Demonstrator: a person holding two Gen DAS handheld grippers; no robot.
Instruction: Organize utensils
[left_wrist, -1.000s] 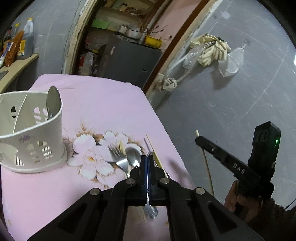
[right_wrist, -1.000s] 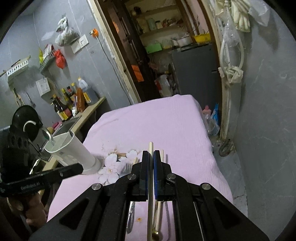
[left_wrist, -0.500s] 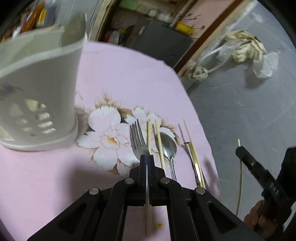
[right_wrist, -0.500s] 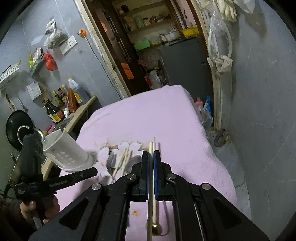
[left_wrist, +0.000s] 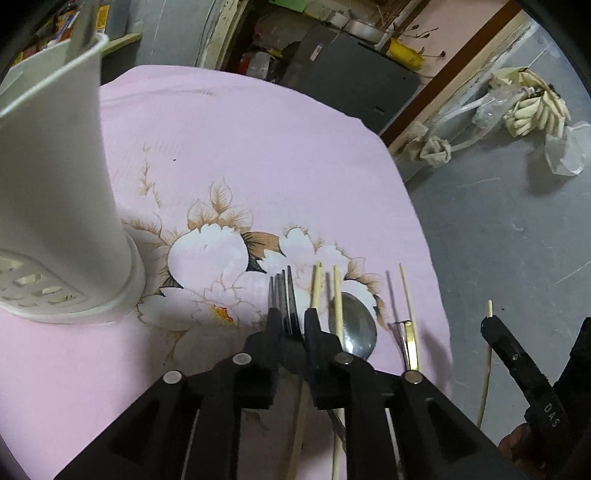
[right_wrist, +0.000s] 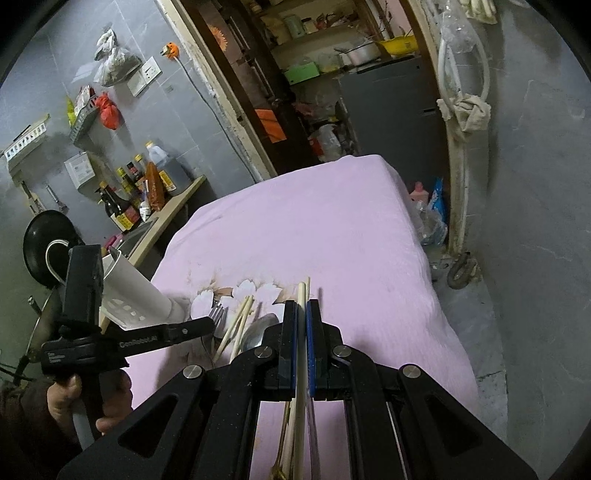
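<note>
Steel fork lies between the left tool's opening jaws, right of the white holder; right tool clenches a chopstick.

Both views are dim, lit evenly from overhead with a cool cast; the pink cloth is the brightest surface and shows no glare; soft, short shadows sit under the white holder and beside the fork; fisheye bending curves the door frame and walls, with black vignette at the corners; the holder is slightly smeared by blur at the left edge; the shelves beyond the doorway are murky.
</note>
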